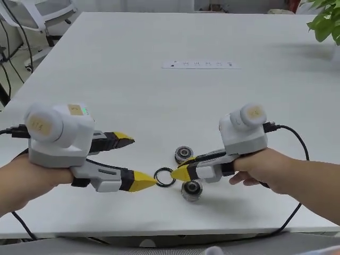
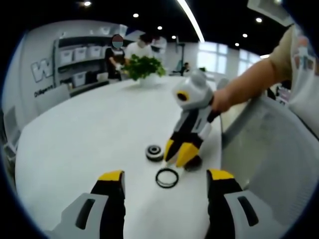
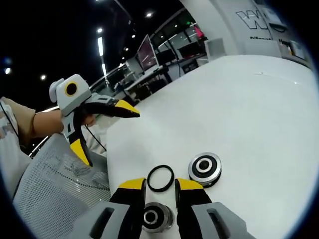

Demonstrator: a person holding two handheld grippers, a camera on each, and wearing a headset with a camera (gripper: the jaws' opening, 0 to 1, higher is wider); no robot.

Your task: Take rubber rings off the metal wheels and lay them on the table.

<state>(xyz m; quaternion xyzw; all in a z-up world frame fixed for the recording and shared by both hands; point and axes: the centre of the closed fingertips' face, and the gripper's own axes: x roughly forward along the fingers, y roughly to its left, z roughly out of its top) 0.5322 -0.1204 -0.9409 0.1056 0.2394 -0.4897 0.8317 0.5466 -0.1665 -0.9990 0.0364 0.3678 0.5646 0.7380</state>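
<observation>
A black rubber ring [image 1: 164, 177] [image 2: 167, 178] [image 3: 160, 178] lies flat on the white table [image 1: 159, 95], loose from both wheels. Just behind it stands a metal wheel with a dark rim [image 1: 184, 154] [image 2: 154, 152] [image 3: 205, 168]. A silvery wheel [image 1: 191, 190] [image 3: 152, 216] lies nearer the front edge, under my right gripper. My left gripper [image 1: 135, 159] [image 2: 165, 175] [image 3: 110, 137] is wide open, its lower tip close to the ring's left side. My right gripper [image 1: 178, 172] [image 2: 180, 152] [image 3: 160, 185] points at the ring from the right, jaws narrowly open, holding nothing.
A white socket strip [image 1: 201, 65] is set into the table's far middle. A green plant [image 1: 324, 21] [image 2: 142, 66] stands at the far right corner, and an office chair [image 1: 32, 16] is beyond the left edge. A mesh chair [image 3: 55, 189] is close behind me.
</observation>
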